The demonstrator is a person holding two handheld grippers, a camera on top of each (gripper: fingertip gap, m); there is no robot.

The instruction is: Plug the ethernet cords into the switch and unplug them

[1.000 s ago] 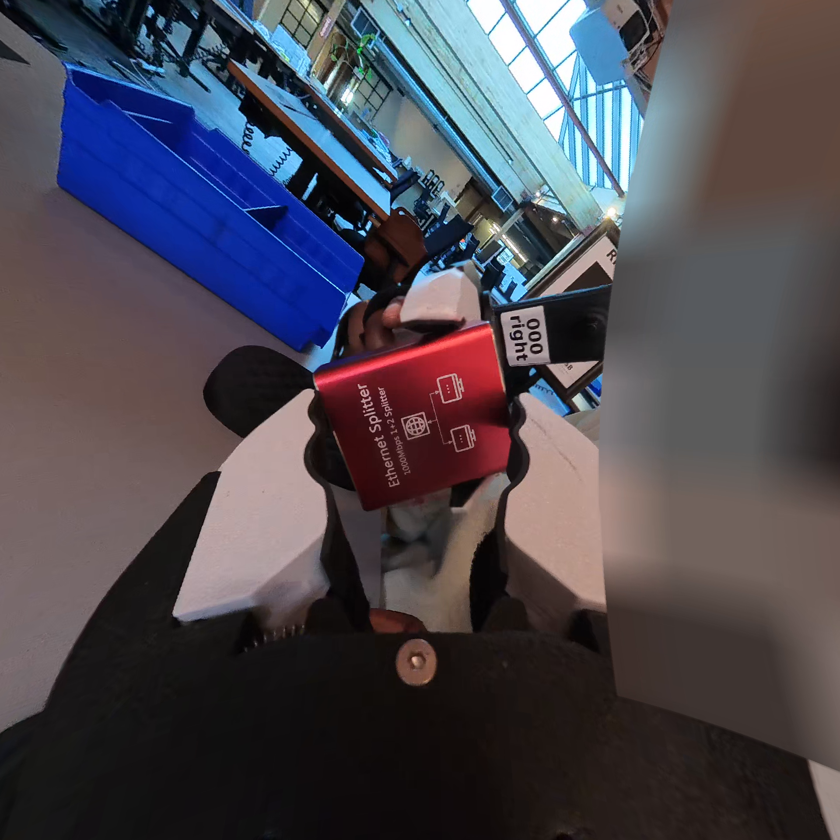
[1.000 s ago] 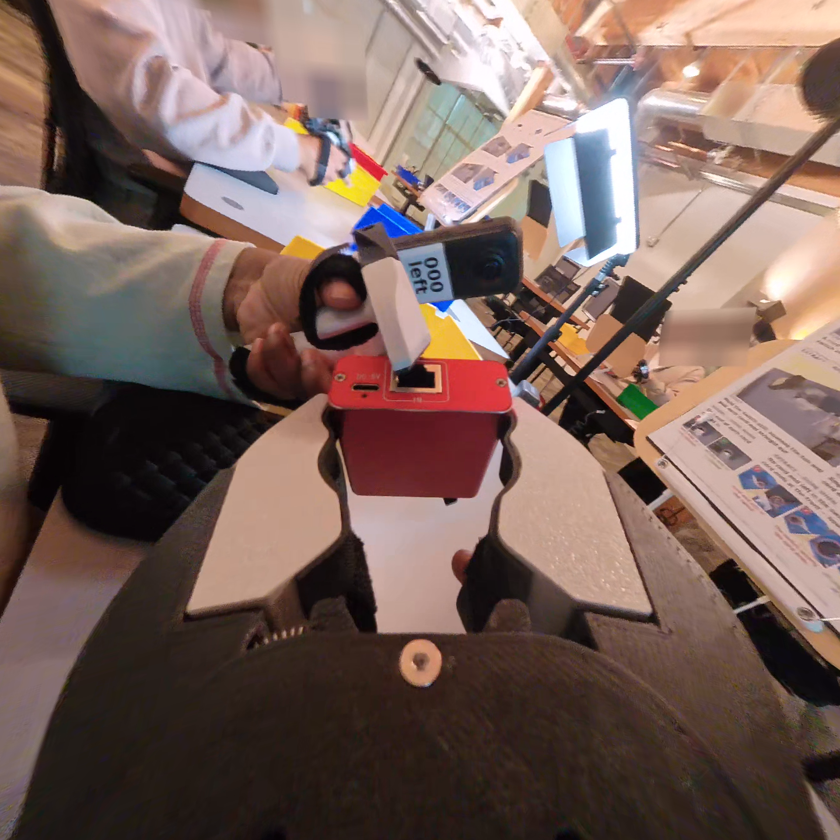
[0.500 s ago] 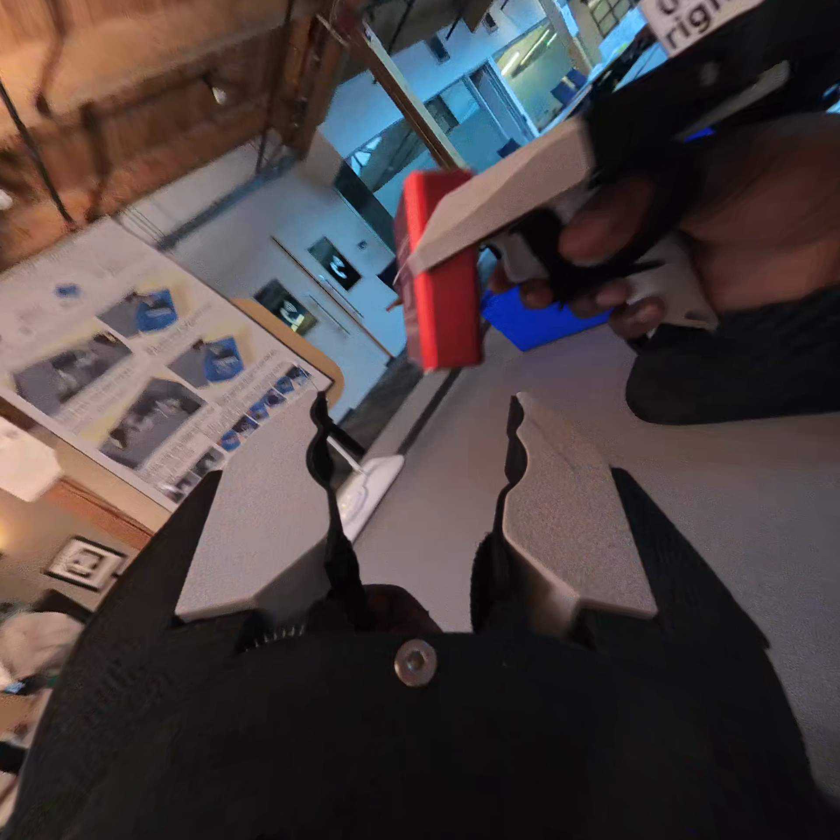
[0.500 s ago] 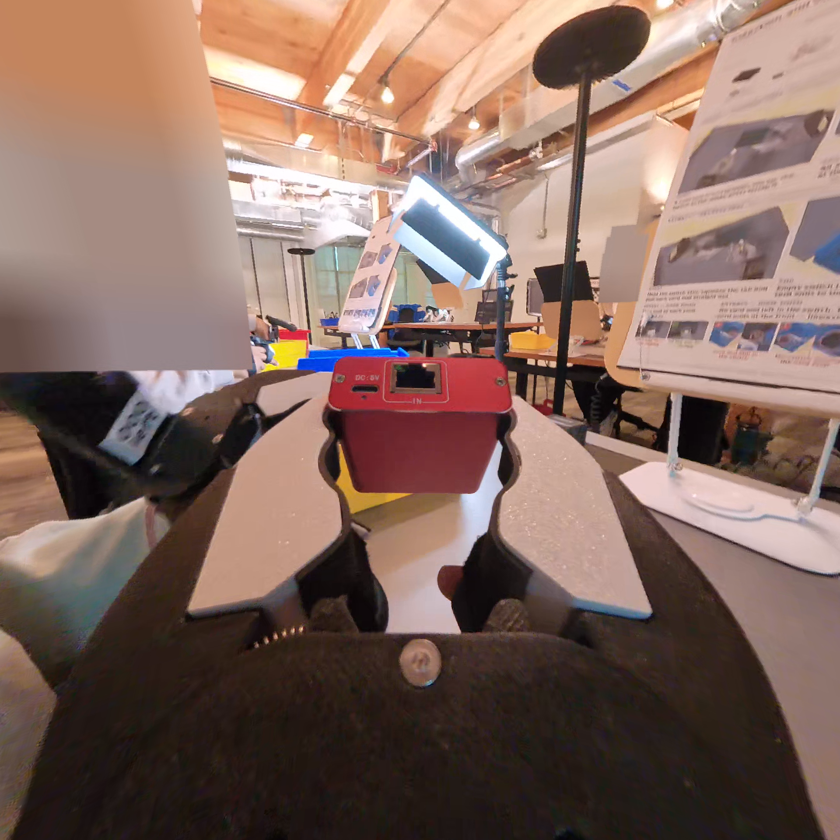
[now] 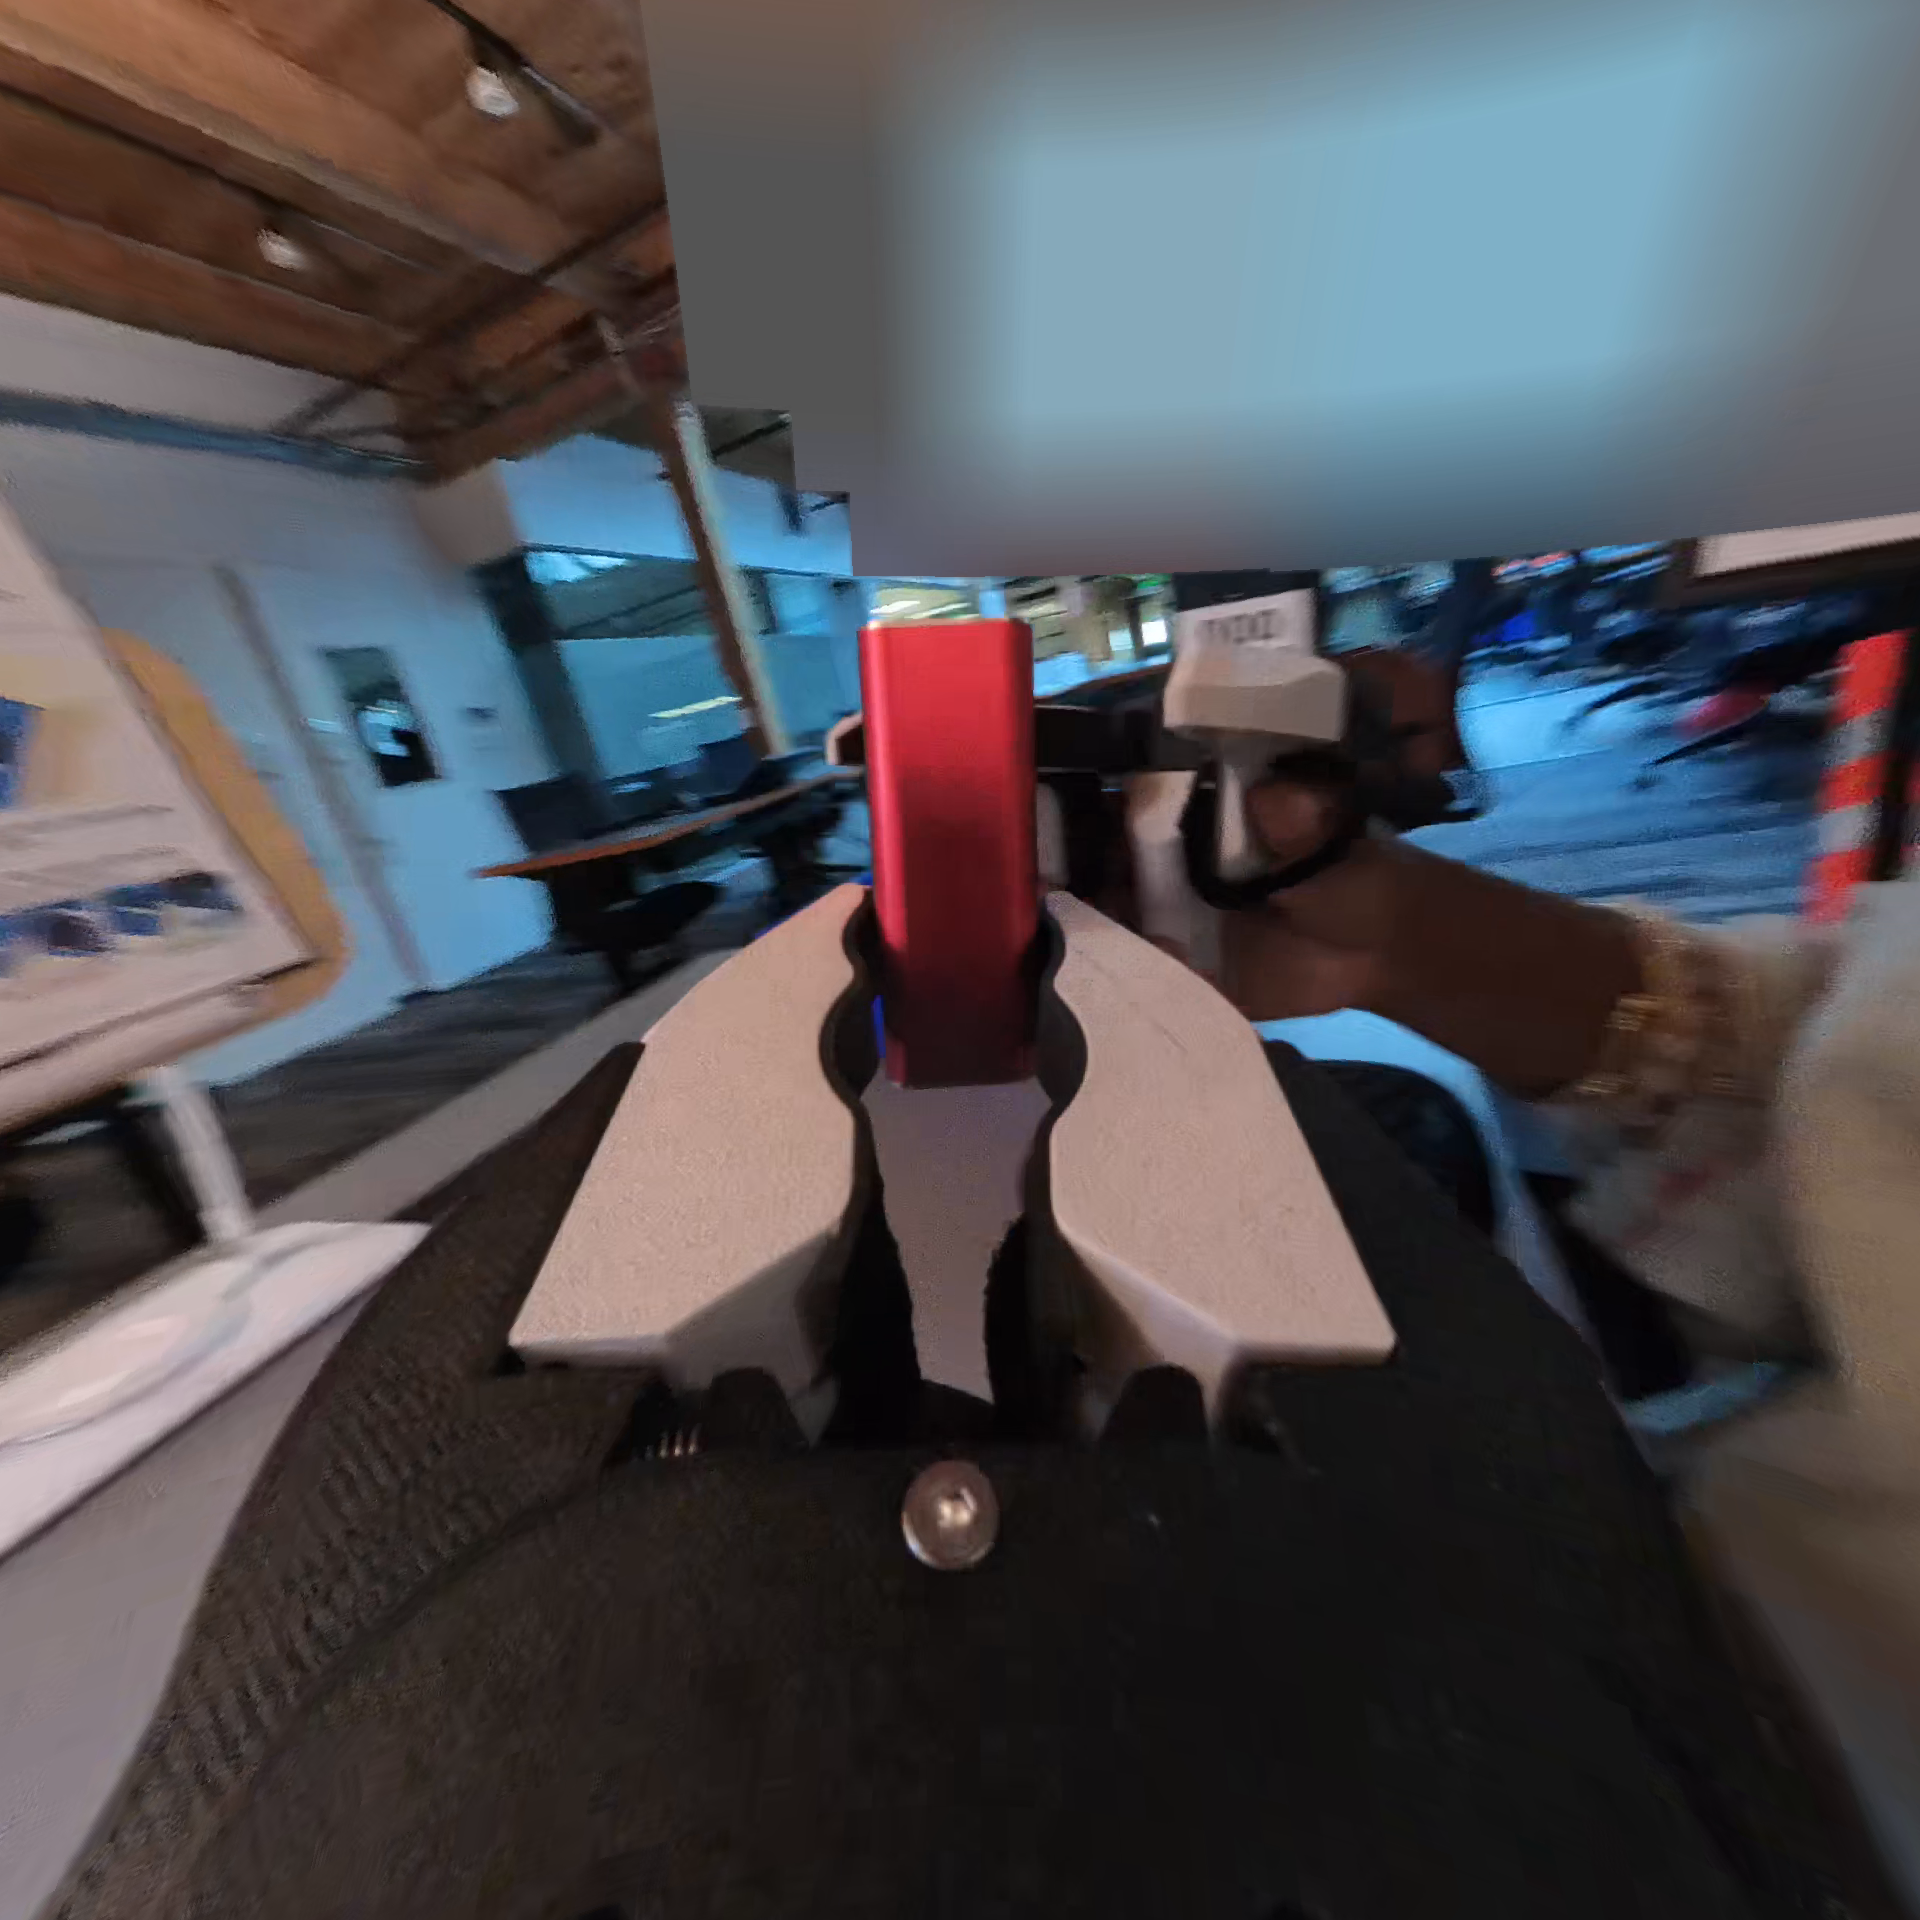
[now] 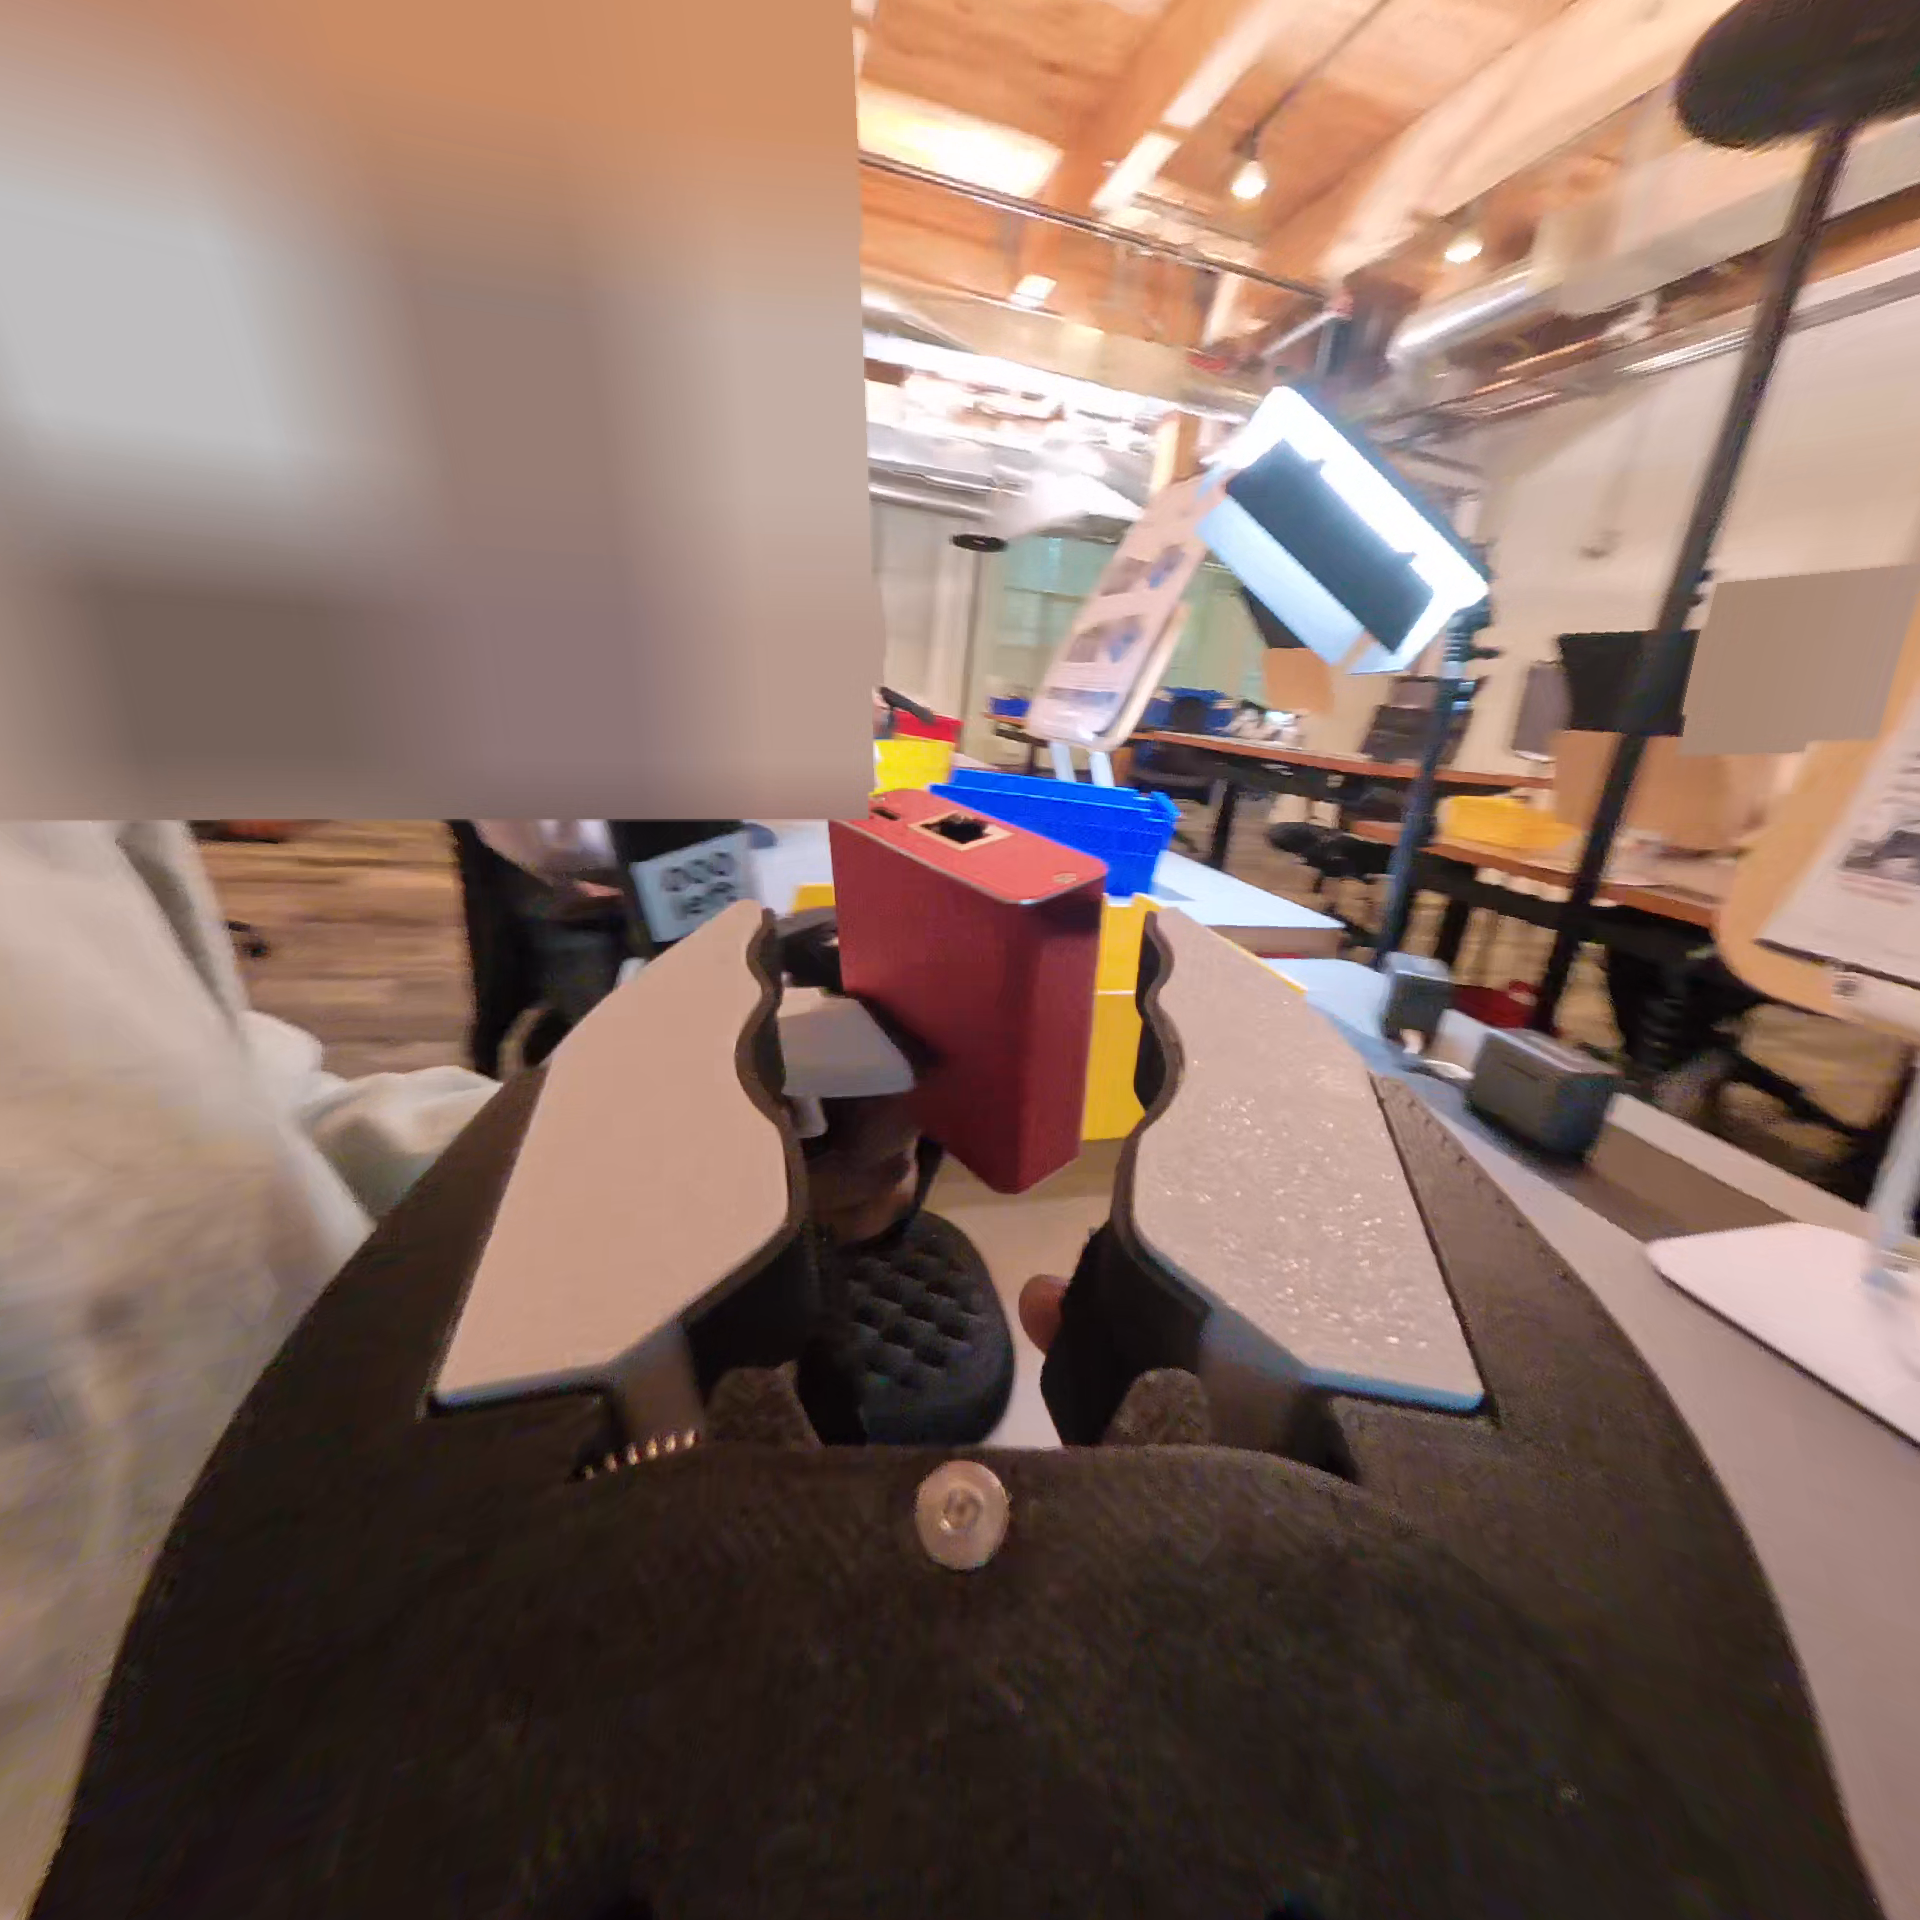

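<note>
Two sets of tongs meet around one red switch (image 5: 951, 852), held in the air above the grey desk (image 6: 1704, 1382). My left tongs (image 5: 951, 940) are clamped on the narrow sides of the switch, which stands upright between their tips. My right tongs (image 6: 951, 982) are spread wide, their tips either side of the switch without touching it; its port faces up and away. Beyond the switch sit a yellow bin (image 6: 1112, 1008) and, farther off, a blue bin (image 6: 1060, 821). Far right stands a lamp panel (image 6: 1340, 540).
</note>
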